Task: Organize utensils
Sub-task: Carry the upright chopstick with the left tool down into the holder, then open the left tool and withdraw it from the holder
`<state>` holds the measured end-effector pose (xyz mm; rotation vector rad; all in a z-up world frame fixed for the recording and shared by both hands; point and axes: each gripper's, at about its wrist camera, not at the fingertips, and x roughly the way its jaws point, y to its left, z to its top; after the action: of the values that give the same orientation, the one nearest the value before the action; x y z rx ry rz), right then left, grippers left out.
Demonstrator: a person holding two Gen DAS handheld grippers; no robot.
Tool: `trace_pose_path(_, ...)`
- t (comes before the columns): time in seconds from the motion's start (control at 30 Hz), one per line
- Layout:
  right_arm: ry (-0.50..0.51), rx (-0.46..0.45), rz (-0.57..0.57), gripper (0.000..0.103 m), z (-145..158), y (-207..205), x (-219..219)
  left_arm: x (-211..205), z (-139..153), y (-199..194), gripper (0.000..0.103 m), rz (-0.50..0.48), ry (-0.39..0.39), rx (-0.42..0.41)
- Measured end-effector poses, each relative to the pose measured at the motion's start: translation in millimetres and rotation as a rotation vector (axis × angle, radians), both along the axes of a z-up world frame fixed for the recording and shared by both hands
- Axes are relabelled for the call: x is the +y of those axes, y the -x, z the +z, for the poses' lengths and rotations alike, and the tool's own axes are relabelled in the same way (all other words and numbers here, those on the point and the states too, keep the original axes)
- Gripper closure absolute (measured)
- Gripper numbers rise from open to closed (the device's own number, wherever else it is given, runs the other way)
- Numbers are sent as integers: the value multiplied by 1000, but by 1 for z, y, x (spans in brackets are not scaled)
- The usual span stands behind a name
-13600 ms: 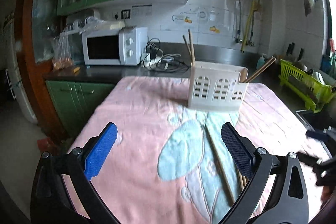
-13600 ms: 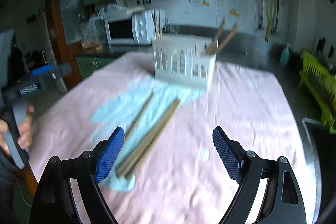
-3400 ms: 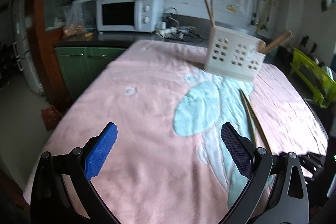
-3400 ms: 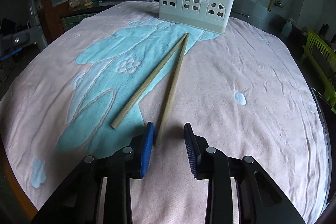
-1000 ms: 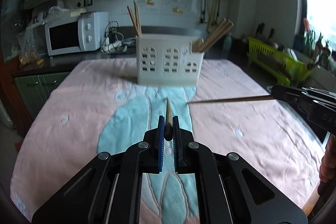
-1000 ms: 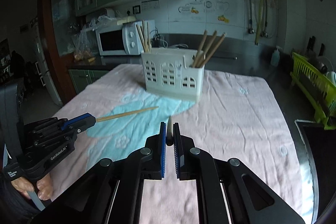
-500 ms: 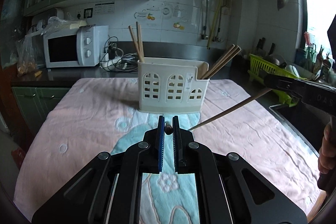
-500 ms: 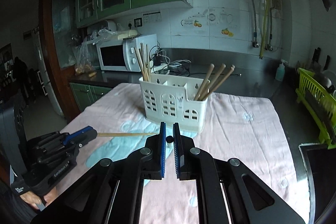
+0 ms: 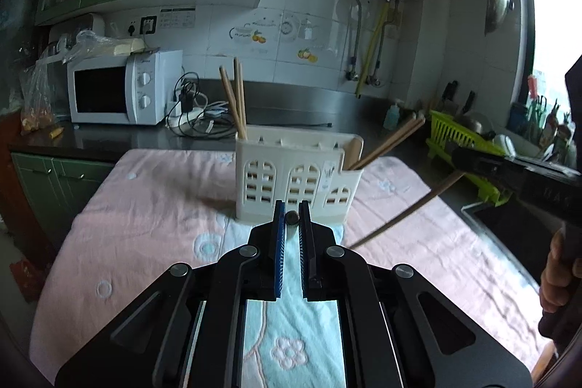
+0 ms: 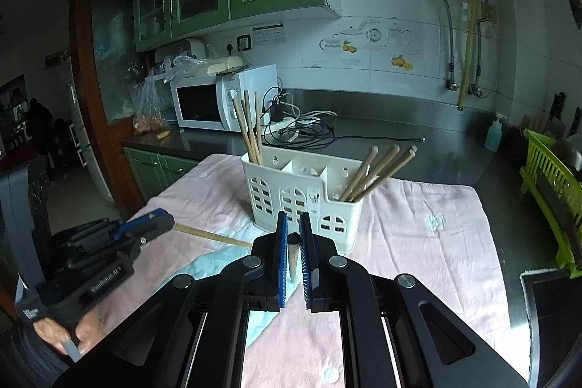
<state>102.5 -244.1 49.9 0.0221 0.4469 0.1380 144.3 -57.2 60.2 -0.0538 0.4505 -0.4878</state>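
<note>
- The left gripper (image 9: pixel 291 219) is clamped on a chopstick (image 9: pixel 291 218); in its own view only the round butt end shows, squeezed between the blue pads and pointing straight ahead.
- From the right wrist view that same stick (image 10: pixel 212 235) runs out of the left gripper (image 10: pixel 160 222) toward 3 o'clock, level above the cloth (image 10: pixel 418 242).
- The right gripper (image 10: pixel 293 239) is likewise closed on a second chopstick (image 10: pixel 293 251), seen end-on between its pads.
- From the left wrist view this second stick (image 9: pixel 403 215) slants from the right gripper (image 9: pixel 473 160) at 2 o'clock down toward 8 o'clock, its tip hanging over the cloth (image 9: pixel 145 206).
- A hand (image 9: pixel 558 273) grips the right tool's handle at the 4 o'clock edge; another hand (image 10: pixel 67 330) holds the left tool at 8 o'clock in the right view.
- The holder (image 9: pixel 296 182), a white caddy with arched cut-outs, stands on the cloth at 12 o'clock from both grippers, just beyond their tips in the pictures.
- Its left compartment holds upright chopsticks (image 9: pixel 234 97); its right, lower compartment holds several (image 10: pixel 378 171) leaning toward 2 o'clock.
- Neither held stick touches the holder.
- Behind, at 10 o'clock, a microwave (image 9: pixel 120 93) sits on the dark counter; at 3 o'clock a green rack (image 9: pixel 469 144) stands off the table.
</note>
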Motion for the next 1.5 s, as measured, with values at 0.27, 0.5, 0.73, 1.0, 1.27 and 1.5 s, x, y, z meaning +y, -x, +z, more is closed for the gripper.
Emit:
trace_pose_path(0.27,11,1,34,96,45,-16,-9,3,40,-23,98,-7,-6,4)
trace_pose_path(0.5,43,-52,48,96,86,-23,-11,-1,77,-28,98,-8,-17,-54)
trace_pose_path(0.73,62,-106,48,96,128,-44,-10,-7,135,-44,98,16,0,-154)
trace_pose_path(1.0,46,-152,4,96,155,-85,-23,-20,188,-79,98,50,35,-259)
trace_pose_path(1.27,17,-172,-42,96,153,-131,-36,-30,176,-127,98,73,47,-241)
trace_pose_path(1.5,-3,-135,-57,96,123,-164,-46,-35,136,-156,98,74,32,-168)
